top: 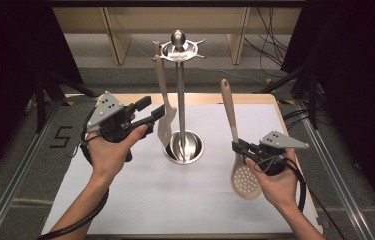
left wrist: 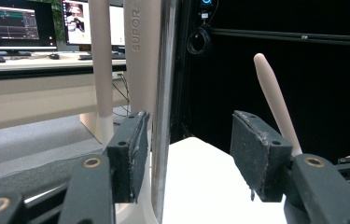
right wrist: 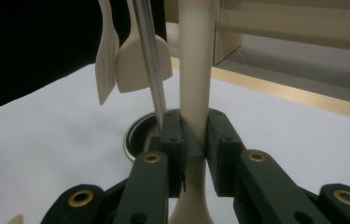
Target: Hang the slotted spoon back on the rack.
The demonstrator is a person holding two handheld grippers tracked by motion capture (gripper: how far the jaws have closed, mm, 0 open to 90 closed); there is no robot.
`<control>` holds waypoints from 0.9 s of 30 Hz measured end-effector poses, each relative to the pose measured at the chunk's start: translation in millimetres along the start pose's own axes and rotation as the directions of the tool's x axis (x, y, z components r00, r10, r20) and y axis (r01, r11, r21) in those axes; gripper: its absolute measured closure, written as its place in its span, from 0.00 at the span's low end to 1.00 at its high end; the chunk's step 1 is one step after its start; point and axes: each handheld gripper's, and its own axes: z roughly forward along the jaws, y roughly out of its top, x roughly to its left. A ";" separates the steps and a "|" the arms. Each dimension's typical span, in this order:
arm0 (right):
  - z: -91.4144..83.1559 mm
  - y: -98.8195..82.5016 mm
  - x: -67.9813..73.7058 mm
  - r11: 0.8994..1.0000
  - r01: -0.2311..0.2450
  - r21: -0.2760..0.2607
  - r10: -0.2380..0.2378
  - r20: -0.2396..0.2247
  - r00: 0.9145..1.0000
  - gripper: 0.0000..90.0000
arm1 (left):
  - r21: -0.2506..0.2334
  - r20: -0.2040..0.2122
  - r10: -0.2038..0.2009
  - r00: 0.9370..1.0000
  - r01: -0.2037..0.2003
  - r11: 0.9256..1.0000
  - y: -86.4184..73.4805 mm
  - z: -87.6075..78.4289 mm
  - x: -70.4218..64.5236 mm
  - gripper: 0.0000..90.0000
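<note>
A steel utensil stand (top: 180, 95) rises from a round base (top: 184, 148) at the table's middle. A beige slotted spatula (top: 164, 107) hangs from its top ring. My left gripper (top: 152, 109) is open right beside that spatula. In the left gripper view the stand's pole (left wrist: 163, 93) sits between the jaws of the left gripper (left wrist: 186, 154), close to the left pad, with hanging beige utensils (left wrist: 137, 56) just behind. My right gripper (top: 236, 146) is shut on the handle of a beige skimmer (top: 245, 180), held upright right of the stand. The right gripper (right wrist: 195, 140) pinches that handle (right wrist: 195, 70).
A white mat (top: 175, 200) covers the wooden table (top: 270, 100). Two hanging spatulas (right wrist: 140, 60) and the pole (right wrist: 150, 60) show beyond the right jaws. A desk with monitors (left wrist: 14, 23) stands far off. Wooden frame legs (top: 117, 40) and cables (top: 270, 35) lie behind the table.
</note>
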 end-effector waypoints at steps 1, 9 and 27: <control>0.0 0.0 0.0 1.000 0.000 0.000 0.000 0.000 1.000 0.88 | -0.001 -0.001 0.001 1.000 -0.001 1.000 0.3 0.0 0.0 0.50; 0.0 2.2 2.8 1.000 -0.020 0.011 0.020 0.007 1.000 0.88 | 0.003 0.003 -0.002 1.000 0.002 1.000 -0.7 -1.3 -1.5 0.50; -1.4 8.3 19.3 0.998 0.045 -0.050 -0.046 -0.017 0.999 0.88 | 0.032 0.082 0.013 0.997 -0.015 0.999 1.9 11.4 -25.3 0.50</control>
